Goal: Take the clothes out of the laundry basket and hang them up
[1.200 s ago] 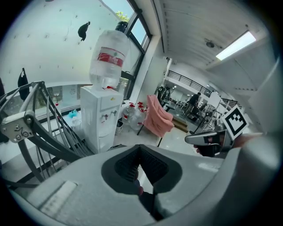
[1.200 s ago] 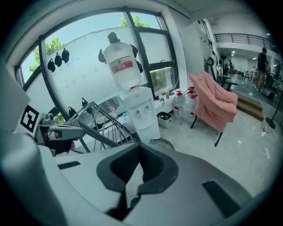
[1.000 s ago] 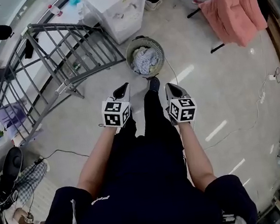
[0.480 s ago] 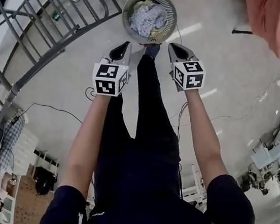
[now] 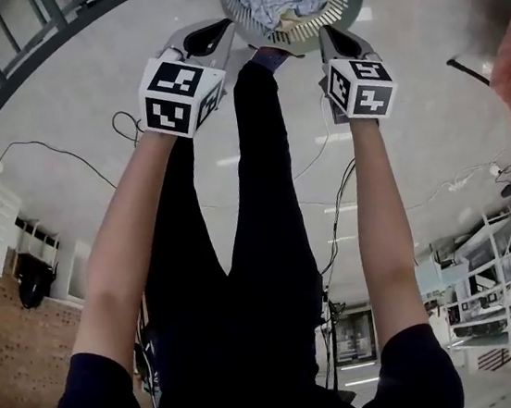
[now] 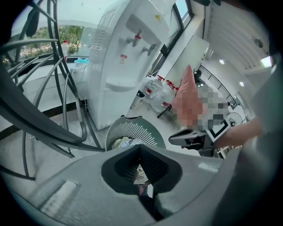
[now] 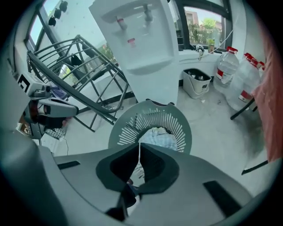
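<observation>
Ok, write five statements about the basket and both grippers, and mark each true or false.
1. The laundry basket holds clothes. True.
2. The left gripper is shut on a garment. False: shut, but on nothing.
3. The right gripper stands wide open. False: its fingers are together.
4. A white water dispenser stands behind the basket. True.
5. The pink cloth lies in the basket. False: it is outside, off to one side.
</observation>
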Motion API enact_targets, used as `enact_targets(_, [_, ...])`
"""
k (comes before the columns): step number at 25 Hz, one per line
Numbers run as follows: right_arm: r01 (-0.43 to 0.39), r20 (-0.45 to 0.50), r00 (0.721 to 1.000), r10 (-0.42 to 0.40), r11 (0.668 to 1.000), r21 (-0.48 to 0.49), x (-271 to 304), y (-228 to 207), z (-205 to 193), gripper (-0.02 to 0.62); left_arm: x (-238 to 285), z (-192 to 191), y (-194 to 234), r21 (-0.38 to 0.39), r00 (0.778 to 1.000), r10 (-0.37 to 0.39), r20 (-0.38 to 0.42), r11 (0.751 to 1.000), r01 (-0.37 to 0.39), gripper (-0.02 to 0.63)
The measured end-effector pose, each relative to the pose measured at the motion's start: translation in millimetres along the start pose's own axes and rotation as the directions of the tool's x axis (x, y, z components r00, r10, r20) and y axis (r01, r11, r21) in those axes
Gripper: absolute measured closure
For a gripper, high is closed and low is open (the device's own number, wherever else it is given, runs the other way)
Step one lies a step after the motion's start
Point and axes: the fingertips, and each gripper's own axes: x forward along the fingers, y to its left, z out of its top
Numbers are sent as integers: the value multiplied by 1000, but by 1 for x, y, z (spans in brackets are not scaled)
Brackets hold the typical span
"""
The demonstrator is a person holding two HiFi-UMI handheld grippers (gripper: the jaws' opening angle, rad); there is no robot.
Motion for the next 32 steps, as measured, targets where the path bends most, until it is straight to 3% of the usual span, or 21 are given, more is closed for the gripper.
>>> enact_targets(4, [18, -58, 998, -18, 1000, -16, 43, -27, -10, 554, 18, -10, 4, -44, 1000, 15, 23, 999, -14, 584])
enact_targets(8, [59, -137, 989, -61, 998, -14, 87, -52, -18, 447, 29, -24, 0, -75, 1000, 21, 21, 997, -19, 584])
enact_targets(11, [95, -171, 980, -97, 995, -18, 119, -69, -25, 420, 35, -29, -4, -99, 1000, 19, 23, 995, -17, 584])
enact_targets(16, [89, -231, 971, -65, 992, 95, 163, -85, -33, 392, 42, -20, -4, -123, 997, 31, 71, 992, -22, 584])
enact_targets(19, [110, -310, 949, -61, 983, 144, 187, -93, -43, 353, 49, -19, 0, -156, 995, 38, 89, 987, -23, 584])
enact_targets(24, [191, -427, 902, -66, 947, 257, 215, -111, -67, 354, 50, -23, 2, -229, 992, 50, 119, 973, -22, 584])
enact_targets(27, [239, -472, 876, -97, 938, 251, 228, -120, -73, 354, 53, -33, 0, -229, 993, 37, 116, 973, -10, 584])
enact_targets(32, [282, -516, 849, -114, 923, 260, 243, -131, -84, 365, 56, -51, 3, -320, 994, 25, 109, 947, 12, 584])
